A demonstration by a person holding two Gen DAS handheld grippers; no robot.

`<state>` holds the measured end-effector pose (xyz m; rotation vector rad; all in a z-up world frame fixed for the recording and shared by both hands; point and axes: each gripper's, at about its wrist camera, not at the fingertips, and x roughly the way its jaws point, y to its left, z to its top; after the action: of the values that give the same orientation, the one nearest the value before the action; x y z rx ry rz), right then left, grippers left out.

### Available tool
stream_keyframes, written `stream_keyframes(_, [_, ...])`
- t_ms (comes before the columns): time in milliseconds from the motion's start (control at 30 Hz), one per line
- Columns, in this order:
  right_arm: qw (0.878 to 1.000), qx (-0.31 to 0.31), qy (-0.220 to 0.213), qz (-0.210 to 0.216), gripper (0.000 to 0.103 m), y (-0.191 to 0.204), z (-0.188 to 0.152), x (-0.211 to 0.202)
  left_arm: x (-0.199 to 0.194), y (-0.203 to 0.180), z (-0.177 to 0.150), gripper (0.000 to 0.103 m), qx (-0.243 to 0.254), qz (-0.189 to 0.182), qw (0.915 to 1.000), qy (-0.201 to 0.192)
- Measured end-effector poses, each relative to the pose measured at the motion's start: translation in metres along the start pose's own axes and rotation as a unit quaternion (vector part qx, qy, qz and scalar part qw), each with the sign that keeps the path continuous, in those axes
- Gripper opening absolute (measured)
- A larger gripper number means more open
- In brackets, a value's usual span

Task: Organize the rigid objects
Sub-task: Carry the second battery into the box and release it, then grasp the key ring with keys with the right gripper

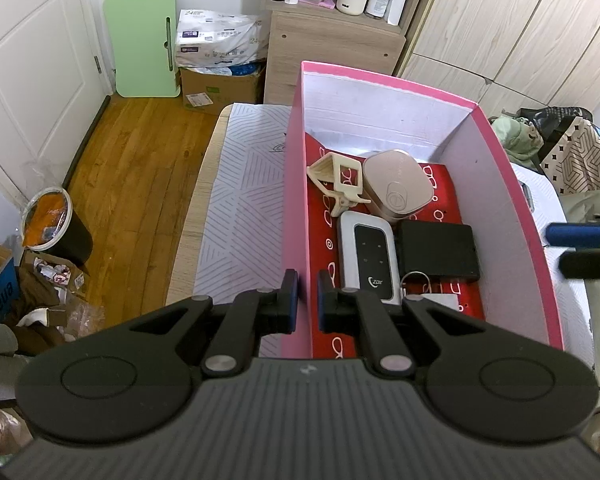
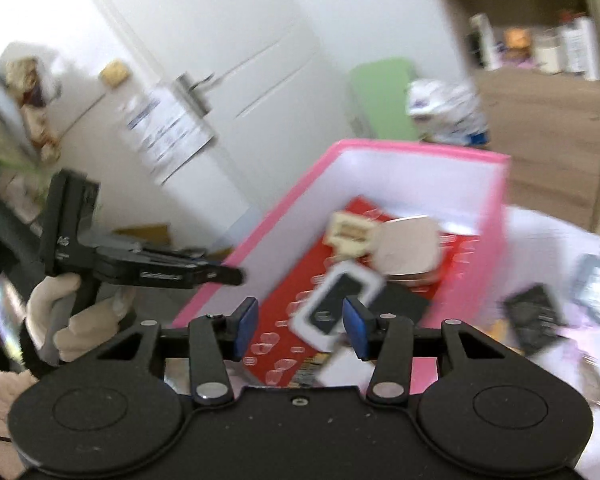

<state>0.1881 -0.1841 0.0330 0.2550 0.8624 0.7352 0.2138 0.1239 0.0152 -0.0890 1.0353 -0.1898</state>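
A pink box with a red patterned floor stands on the table. Inside lie a cream clip, a rose-gold case, a white and black pocket router and a black flat box. My left gripper is shut on the box's left wall near its front corner. My right gripper is open and empty above the box's near end, over the router; this view is blurred. It also shows at the right edge of the left wrist view.
A black item and a grey packet lie on the white cloth right of the box. A bin and cardboard clutter sit on the wooden floor to the left. A shelf unit stands behind the table.
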Motion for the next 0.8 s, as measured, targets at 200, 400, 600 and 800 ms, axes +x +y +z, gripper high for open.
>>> stream_keyframes(200, [0.997, 0.052, -0.019, -0.058, 0.053, -0.04, -0.028, -0.035, 0.0, 0.001, -0.001, 0.007, -0.001, 0.0, 1.0, -0.004])
stream_keyframes(400, [0.988, 0.069, -0.037, -0.133, 0.053, -0.066, -0.063, -0.038, 0.0, 0.001, -0.001, 0.007, -0.007, 0.004, 1.0, -0.003])
stream_keyframes(600, [0.972, 0.07, -0.031, -0.224, 0.053, -0.091, -0.085, -0.026, 0.0, -0.007, 0.0, 0.007, 0.001, 0.018, 0.9998, -0.002])
stream_keyframes(800, [0.964, 0.083, -0.039, -0.25, 0.053, -0.11, -0.09, -0.012, 0.0, -0.012, -0.002, 0.007, 0.015, 0.029, 0.9995, -0.002])
